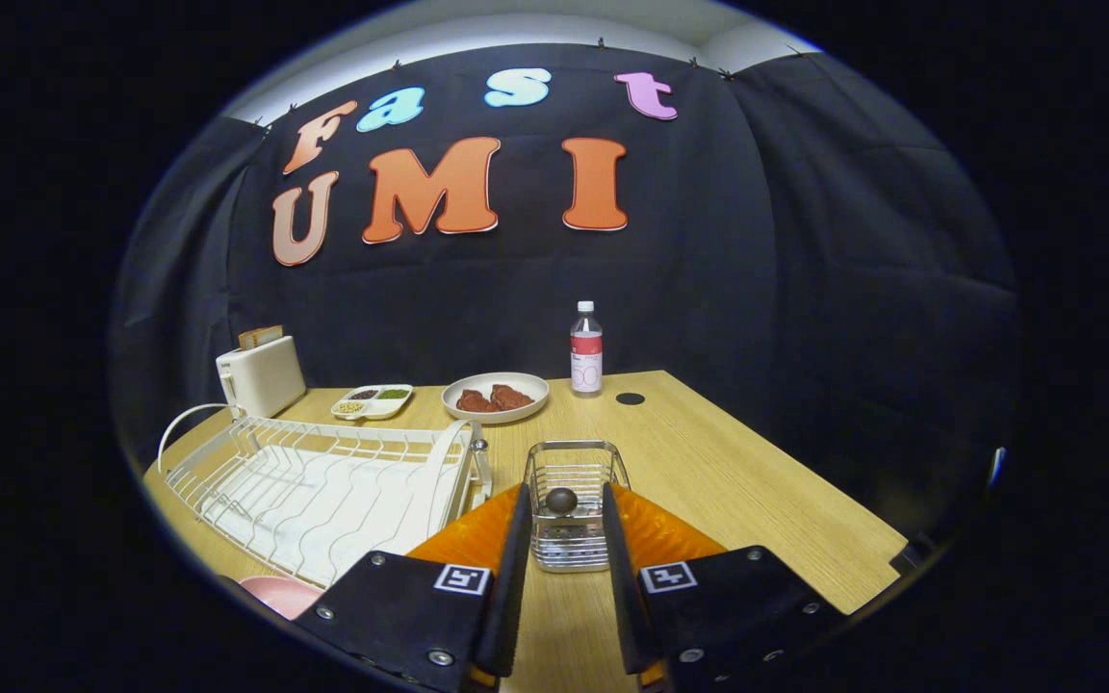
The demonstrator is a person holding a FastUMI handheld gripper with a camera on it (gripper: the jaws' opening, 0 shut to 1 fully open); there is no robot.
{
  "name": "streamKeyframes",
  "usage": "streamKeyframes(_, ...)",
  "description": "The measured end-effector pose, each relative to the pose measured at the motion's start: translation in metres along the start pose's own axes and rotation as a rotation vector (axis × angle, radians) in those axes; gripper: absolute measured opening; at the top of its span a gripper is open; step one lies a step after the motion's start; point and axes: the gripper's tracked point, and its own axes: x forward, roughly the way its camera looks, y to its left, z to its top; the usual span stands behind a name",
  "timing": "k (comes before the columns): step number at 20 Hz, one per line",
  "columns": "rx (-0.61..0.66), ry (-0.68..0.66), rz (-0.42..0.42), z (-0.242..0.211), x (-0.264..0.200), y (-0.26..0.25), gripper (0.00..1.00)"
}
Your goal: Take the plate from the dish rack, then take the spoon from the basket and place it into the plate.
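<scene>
- Wood-grain table [728, 481] fills the booth, black cloth wall behind it, with a small dark round spot near the far edge.
- Gripper [562, 577] sits low over the near edge, fingers spread apart with nothing clamped. They straddle the wire basket's near end, whether they touch it I can't tell.
- White dish rack [323, 481] along the left side, just beside the basket, a plate [447, 457] standing on edge at its right end.
- Wire basket [574, 505] with the spoon [561, 500] upright inside, dark round end showing.
- Toaster [261, 377] at the far left corner, bread poking out.
- Far edge: white dish [506, 385] with reddish meat pieces, divided tray [373, 401], bottle [586, 361].
- Pink thing [280, 594] at the near left corner.
</scene>
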Motion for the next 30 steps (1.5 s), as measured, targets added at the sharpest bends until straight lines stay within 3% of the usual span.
streamKeyframes(1,-0.006,-0.005,0.001,-0.001,0.003,0.001,0.39)
streamKeyframes(4,-0.013,-0.055,-0.009,0.009,0.007,0.0,0.15)
streamKeyframes(9,-0.027,-0.067,0.019,0.021,0.002,0.01,0.11)
streamKeyframes(20,-0.09,-0.293,0.051,0.138,-0.04,0.026,0.09)
streamKeyframes(25,-0.08,-0.352,0.171,0.161,-0.087,0.062,0.09)
streamKeyframes(30,-0.052,-0.368,0.397,0.161,-0.136,0.118,0.09)
